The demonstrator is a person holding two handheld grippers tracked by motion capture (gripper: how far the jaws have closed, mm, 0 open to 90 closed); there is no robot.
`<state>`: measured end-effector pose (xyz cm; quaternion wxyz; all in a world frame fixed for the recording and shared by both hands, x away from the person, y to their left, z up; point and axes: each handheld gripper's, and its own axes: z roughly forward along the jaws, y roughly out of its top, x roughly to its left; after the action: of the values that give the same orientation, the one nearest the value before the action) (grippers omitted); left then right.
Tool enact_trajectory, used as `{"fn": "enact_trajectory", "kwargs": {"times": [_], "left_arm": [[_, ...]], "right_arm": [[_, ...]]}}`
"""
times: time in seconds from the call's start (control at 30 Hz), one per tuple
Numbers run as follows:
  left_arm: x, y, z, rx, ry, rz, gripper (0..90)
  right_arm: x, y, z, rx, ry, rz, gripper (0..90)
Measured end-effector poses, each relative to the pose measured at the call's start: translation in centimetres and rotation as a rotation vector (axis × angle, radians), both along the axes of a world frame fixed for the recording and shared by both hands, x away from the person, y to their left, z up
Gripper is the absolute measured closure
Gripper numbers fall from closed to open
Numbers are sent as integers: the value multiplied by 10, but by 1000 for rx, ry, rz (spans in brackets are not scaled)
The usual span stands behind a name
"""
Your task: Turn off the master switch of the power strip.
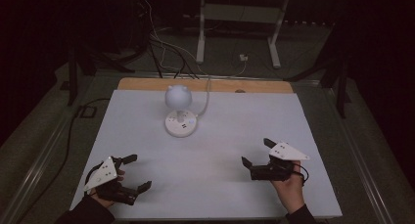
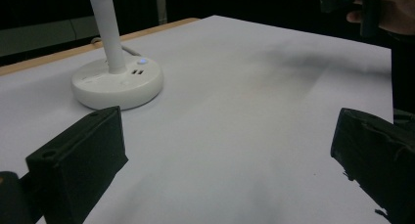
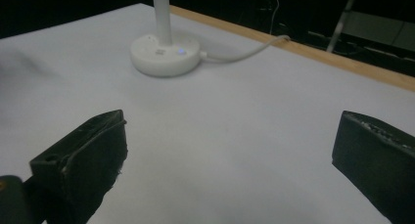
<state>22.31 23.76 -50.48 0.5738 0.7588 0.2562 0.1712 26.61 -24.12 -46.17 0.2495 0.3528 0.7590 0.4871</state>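
A white desk lamp (image 1: 179,110) with a round base and a ball-shaped head stands at the far middle of the white table (image 1: 244,116). Its base (image 2: 117,82) carries a small lit blue button and two ports, and the same base (image 3: 165,54) appears far ahead in the right gripper view. My left gripper (image 1: 136,173) rests near the front left edge, open, with nothing between its jaws. My right gripper (image 1: 257,152) is held at the front right, also open and empty. Both point toward the lamp.
A white cable (image 3: 244,50) runs from the lamp base over the table's wooden back edge (image 1: 205,84). Behind the table stand a white metal frame (image 1: 240,23) and loose cables on the floor (image 1: 166,53). The surroundings are dark.
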Motion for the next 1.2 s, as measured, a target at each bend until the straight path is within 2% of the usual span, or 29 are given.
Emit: {"fn": "enact_trajectory", "kwargs": {"times": [0.27,0.6,0.83,0.93,1.2], "left_arm": [[0,0,0,3,-1,-1,4],[0,0,0,-3,1,-2,4],[0,1,1,-7,2,-4,4],[-1,1,1,-5,1,-7,4],[0,1,1,-6,3,-6,4]], "right_arm": [[19,14,16,20,-26,26,1],[38,30,28,32,-28,45,1],[46,45,28,17,-17,75,1],[53,57,26,11,5,99,1],[64,75,22,-7,12,135,1]]}}
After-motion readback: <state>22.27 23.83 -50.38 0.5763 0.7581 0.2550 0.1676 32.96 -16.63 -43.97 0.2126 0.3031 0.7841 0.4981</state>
